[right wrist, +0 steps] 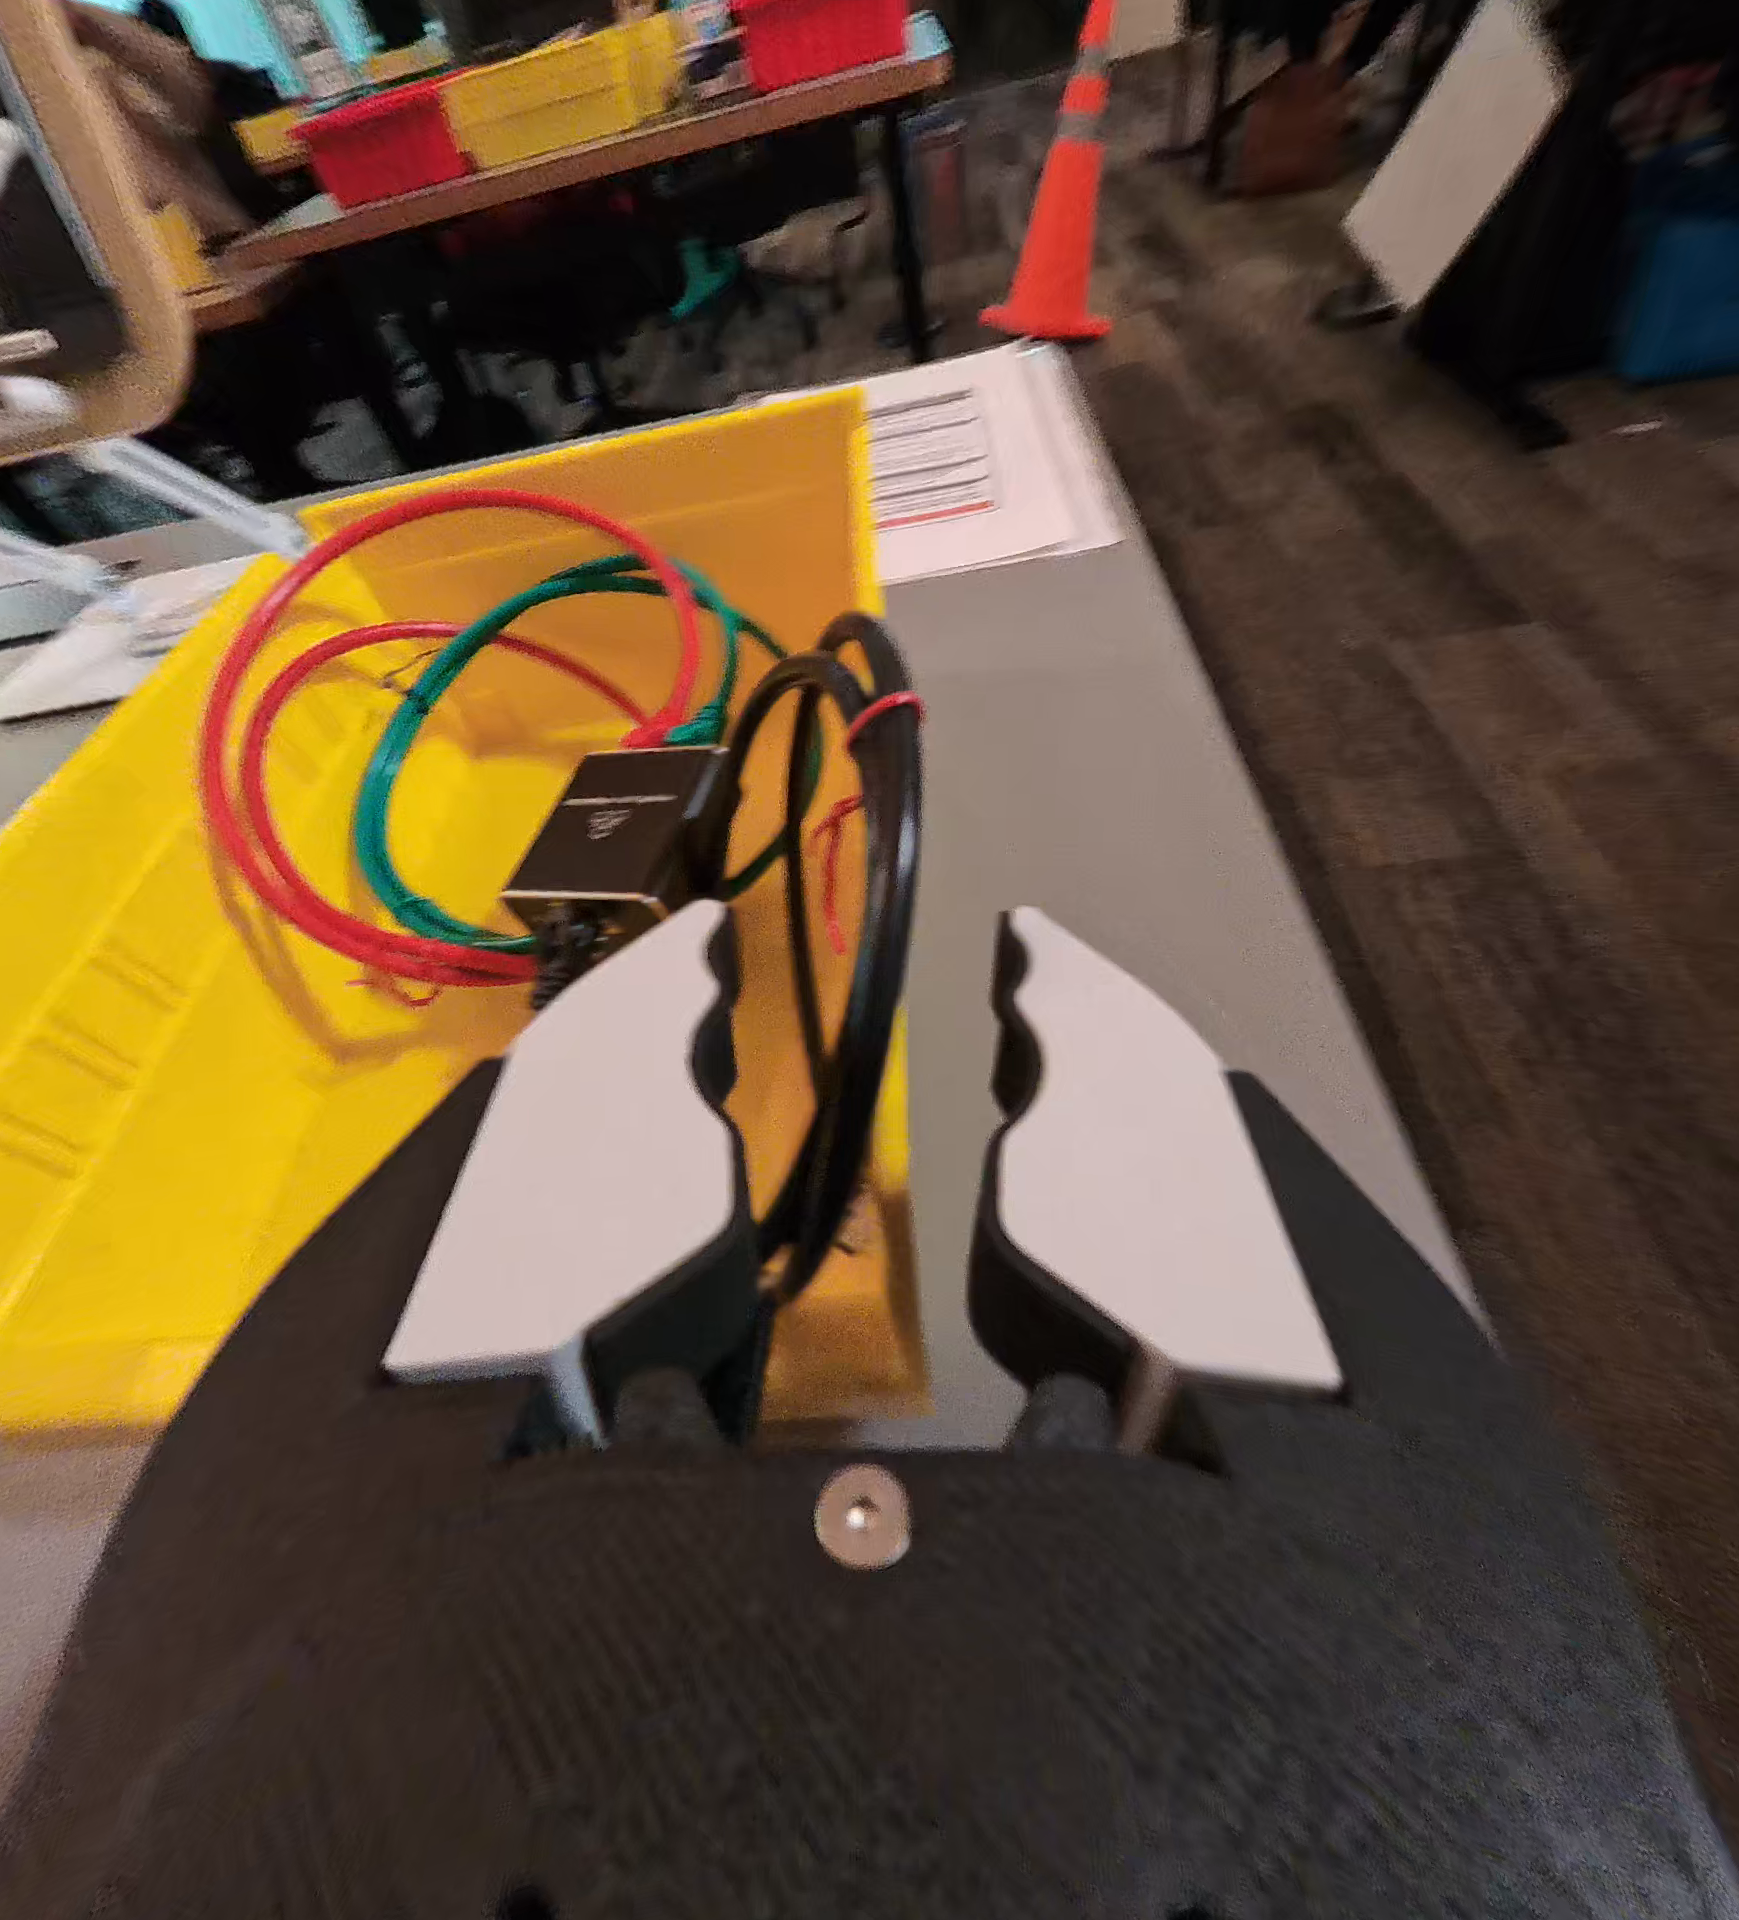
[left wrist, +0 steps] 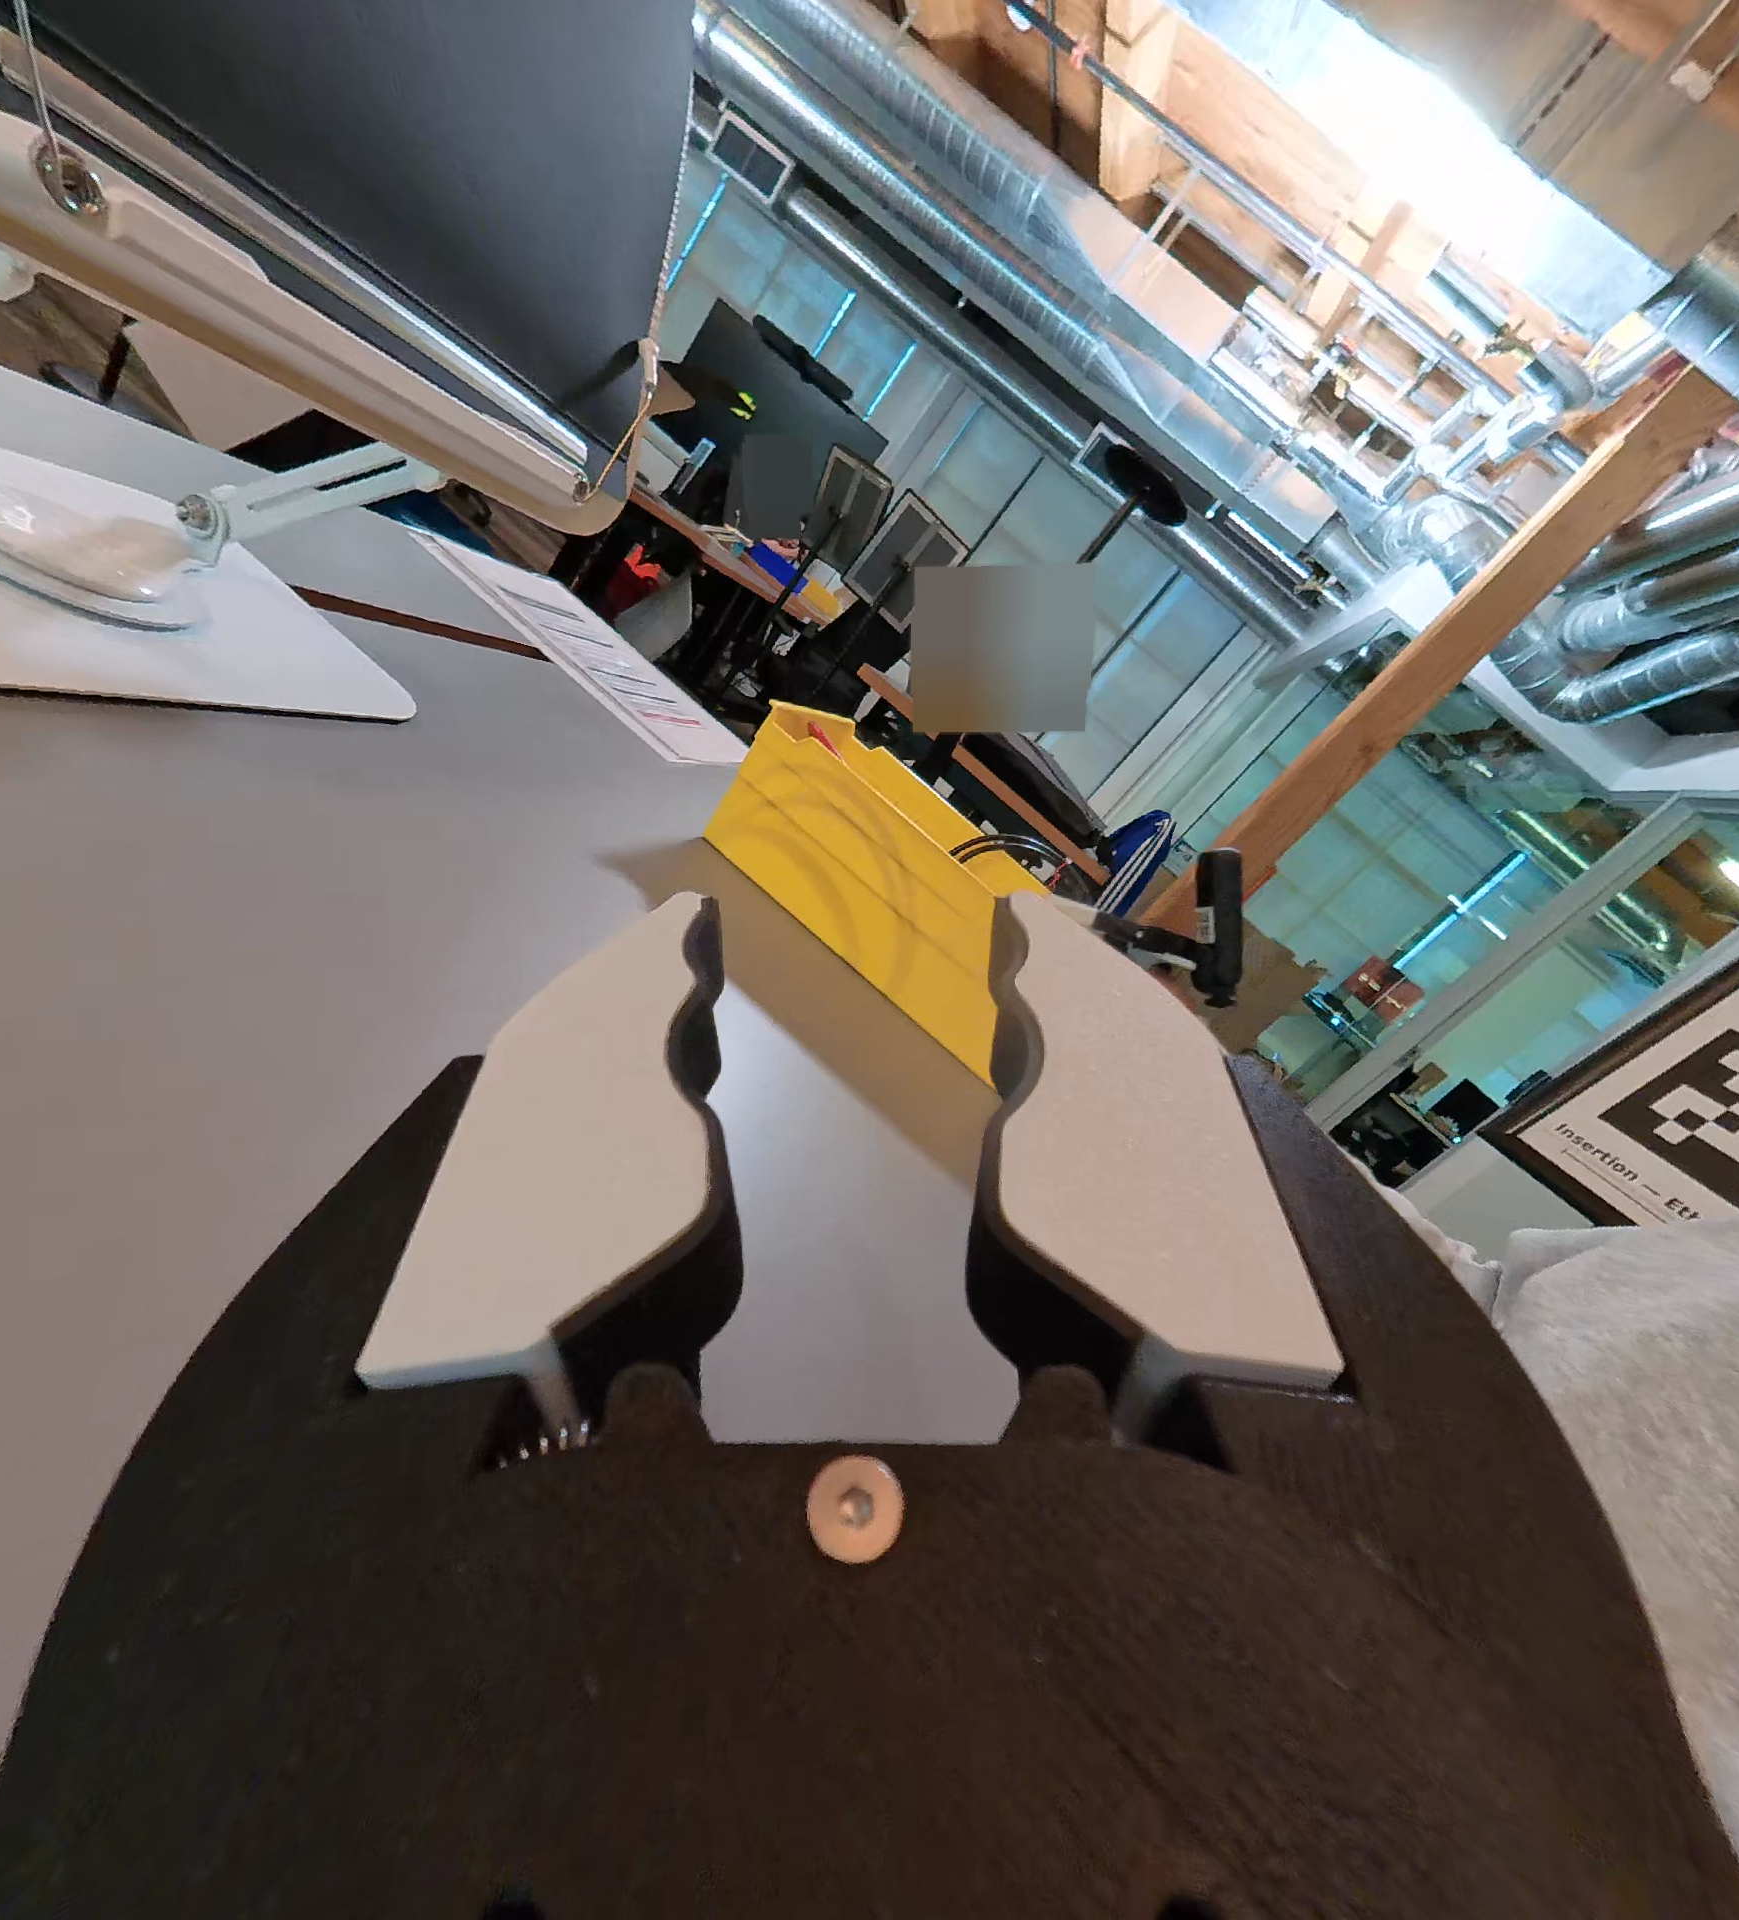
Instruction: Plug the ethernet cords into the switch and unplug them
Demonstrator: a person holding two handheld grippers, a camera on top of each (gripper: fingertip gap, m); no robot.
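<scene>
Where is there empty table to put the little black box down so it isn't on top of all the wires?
Bare grey table runs right of the yellow bin, from the striped paper sheet back toward the right gripper. More bare table lies between the white mat and the left gripper. The bin is crowded: switch, red cord, green cord, black cable.

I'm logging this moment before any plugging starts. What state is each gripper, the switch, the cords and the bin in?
left gripper: open, empty, low over the grey table.
right gripper: open, empty, above the bin's edge.
switch: inside the bin, red and green cords at its far end.
red cord: looped in the bin.
green cord: looped in the bin.
black cord: coiled, draped over the bin wall.
yellow bin: upright, lidless.
</scene>
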